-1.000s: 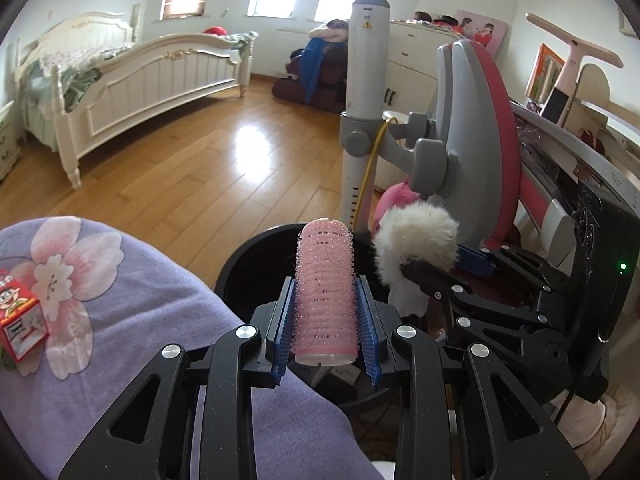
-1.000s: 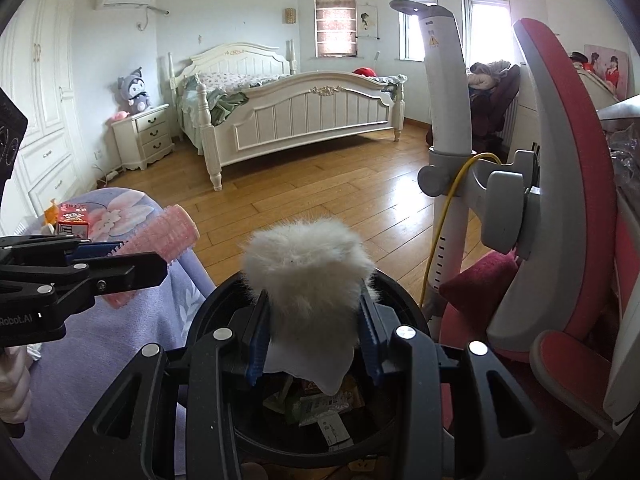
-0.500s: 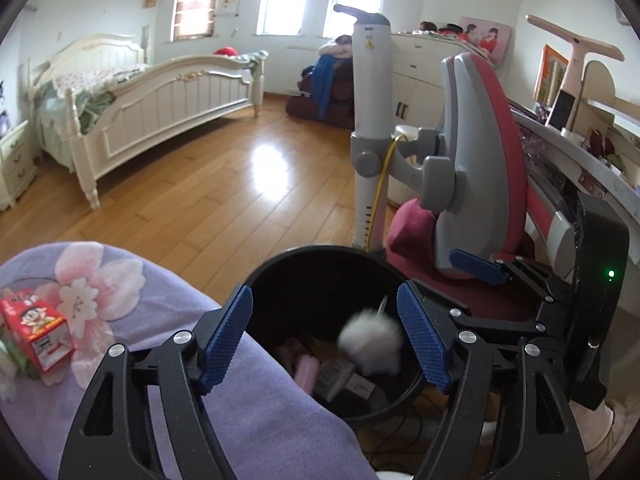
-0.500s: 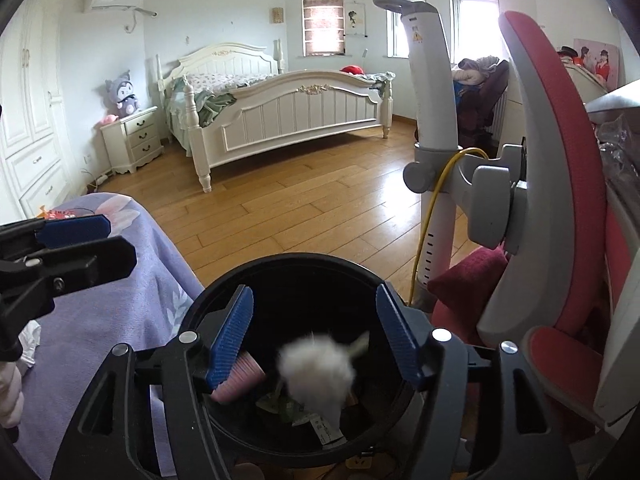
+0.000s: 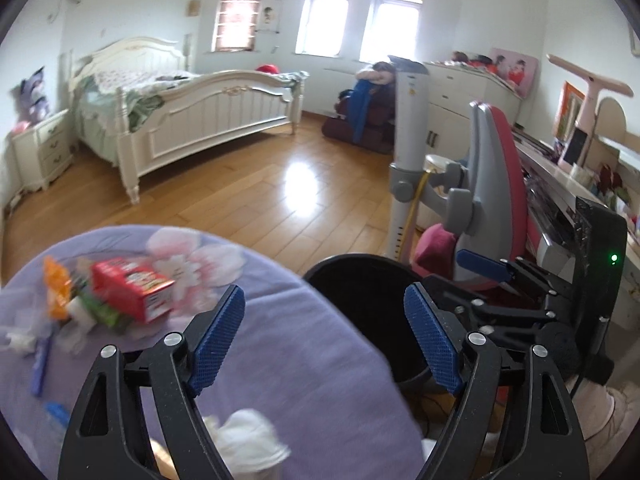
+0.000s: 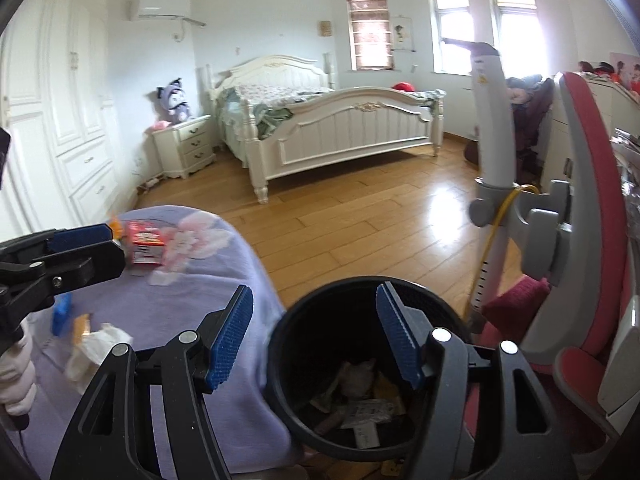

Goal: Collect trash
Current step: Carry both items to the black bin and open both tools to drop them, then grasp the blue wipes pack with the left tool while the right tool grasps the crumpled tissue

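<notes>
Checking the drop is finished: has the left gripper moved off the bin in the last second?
Yes. The left gripper has swung left from over the black bin toward the purple cloth, jaws open and empty.

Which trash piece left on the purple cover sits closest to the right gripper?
The crumpled white tissue, just left of the right gripper; the red carton lies farther back.

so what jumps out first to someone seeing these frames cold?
Two open, empty grippers fill the foreground: the left gripper over the purple cloth's edge, the right gripper directly above the black trash bin, which holds paper scraps. Next, the litter left on the cloth: a red carton beside an orange wrapper, and a crumpled tissue nearer the front.
</notes>
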A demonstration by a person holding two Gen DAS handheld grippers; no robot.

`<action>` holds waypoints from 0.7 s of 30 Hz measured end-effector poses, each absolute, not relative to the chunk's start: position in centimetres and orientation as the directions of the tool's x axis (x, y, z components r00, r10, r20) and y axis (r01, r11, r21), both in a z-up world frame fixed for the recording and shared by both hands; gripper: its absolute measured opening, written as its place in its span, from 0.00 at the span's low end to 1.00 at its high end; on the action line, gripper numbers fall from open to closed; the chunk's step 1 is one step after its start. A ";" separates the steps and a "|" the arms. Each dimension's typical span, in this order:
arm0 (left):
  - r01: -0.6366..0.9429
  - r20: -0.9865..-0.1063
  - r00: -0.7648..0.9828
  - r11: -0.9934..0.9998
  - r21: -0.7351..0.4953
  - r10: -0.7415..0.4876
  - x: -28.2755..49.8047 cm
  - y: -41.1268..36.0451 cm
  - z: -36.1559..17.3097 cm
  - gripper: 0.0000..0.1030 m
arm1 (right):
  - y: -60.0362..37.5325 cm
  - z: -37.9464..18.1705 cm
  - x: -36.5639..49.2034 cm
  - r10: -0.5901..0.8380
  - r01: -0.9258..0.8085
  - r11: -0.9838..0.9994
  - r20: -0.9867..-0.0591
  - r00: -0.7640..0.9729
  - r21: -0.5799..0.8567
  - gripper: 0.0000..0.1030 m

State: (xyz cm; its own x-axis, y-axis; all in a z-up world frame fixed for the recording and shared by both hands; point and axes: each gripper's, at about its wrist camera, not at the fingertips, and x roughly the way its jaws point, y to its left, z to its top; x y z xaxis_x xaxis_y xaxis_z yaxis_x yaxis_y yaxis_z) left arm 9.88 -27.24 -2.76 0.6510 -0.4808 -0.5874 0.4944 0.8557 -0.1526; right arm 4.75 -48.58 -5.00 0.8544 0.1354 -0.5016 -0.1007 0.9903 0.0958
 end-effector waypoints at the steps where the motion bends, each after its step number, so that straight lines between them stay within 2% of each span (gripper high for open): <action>1: 0.481 -0.592 0.653 0.863 -0.156 -0.471 9.9 -26.1 -2.8 0.79 | -48.1 -4.8 4.7 0.158 -0.124 0.987 -0.502 0.850 0.101 0.62; 5: 0.365 -0.638 0.665 0.915 -0.174 -0.387 9.9 -19.2 -3.7 0.79 | -45.1 -4.5 4.7 0.287 -0.249 0.958 -0.522 0.804 0.143 0.62; 11: 0.200 -0.700 0.653 0.957 -0.209 -0.289 9.8 -9.8 -5.7 0.79 | -39.3 -5.5 5.3 0.458 -0.433 0.879 -0.600 0.656 0.198 0.62; 13: 0.171 -0.729 0.629 0.963 -0.209 -0.270 9.6 -8.1 -6.8 0.79 | -37.4 -6.0 5.4 0.491 -0.476 0.854 -0.628 0.604 0.210 0.63; 15: 0.155 -0.750 0.612 0.968 -0.198 -0.251 9.6 -7.0 -7.8 0.79 | -35.8 -6.6 5.7 0.501 -0.501 0.840 -0.654 0.567 0.209 0.70; 16: 0.148 -0.762 0.601 0.971 -0.190 -0.241 9.7 -6.8 -8.3 0.85 | -35.0 -7.0 5.8 0.506 -0.510 0.833 -0.667 0.547 0.213 0.72; 21: 0.143 -0.784 0.578 0.974 -0.178 -0.228 9.8 -6.3 -10.0 0.86 | -32.9 -8.5 6.7 0.532 -0.525 0.810 -0.705 0.469 0.263 0.72</action>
State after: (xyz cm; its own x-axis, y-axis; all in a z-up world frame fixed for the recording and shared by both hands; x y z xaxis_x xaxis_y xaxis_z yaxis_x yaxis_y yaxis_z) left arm 9.83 -6.30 -9.96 0.5775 -0.2280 -0.7839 0.1432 0.9736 -0.1776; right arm 6.72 -32.88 -8.49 0.4688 0.5325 -0.7048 -0.5246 0.8098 0.2629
